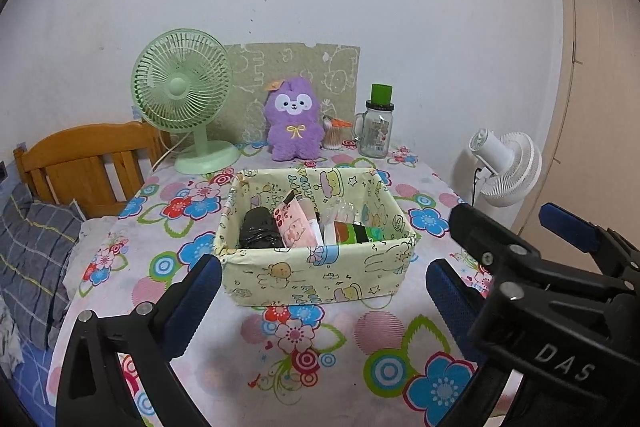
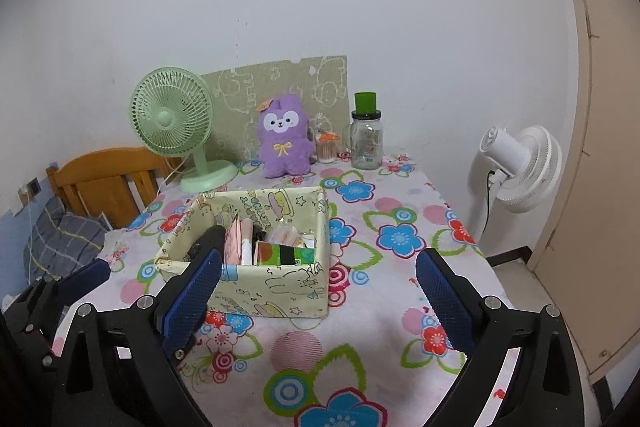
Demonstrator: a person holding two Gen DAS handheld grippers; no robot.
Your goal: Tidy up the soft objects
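1. At the far left we see a green desk fan [image 1: 182,99] standing at the back of the floral tablecloth [image 1: 304,347], clear of the working space
2. Our left gripper [image 1: 324,291] hangs low over the near edge with its blue pads spread wide and nothing between them
3. The fabric storage box [image 1: 320,279] sits mid-table, just beyond and between those open jaws; it holds a black roll [image 1: 260,231], a pink pouch [image 1: 292,227] and a green packet [image 1: 360,233], stood on end, we judge, so that they pack side by side
4. The purple plush toy [image 1: 294,121] sits upright against the patterned board [image 1: 332,67] behind the box, well apart from both grippers; propped there it looks already tidied
5. A glass jar with a green lid [image 1: 376,131] stands just right of the plush
6. Our right gripper [image 2: 320,295] is likewise wide open and empty, the box's near right corner ahead of it
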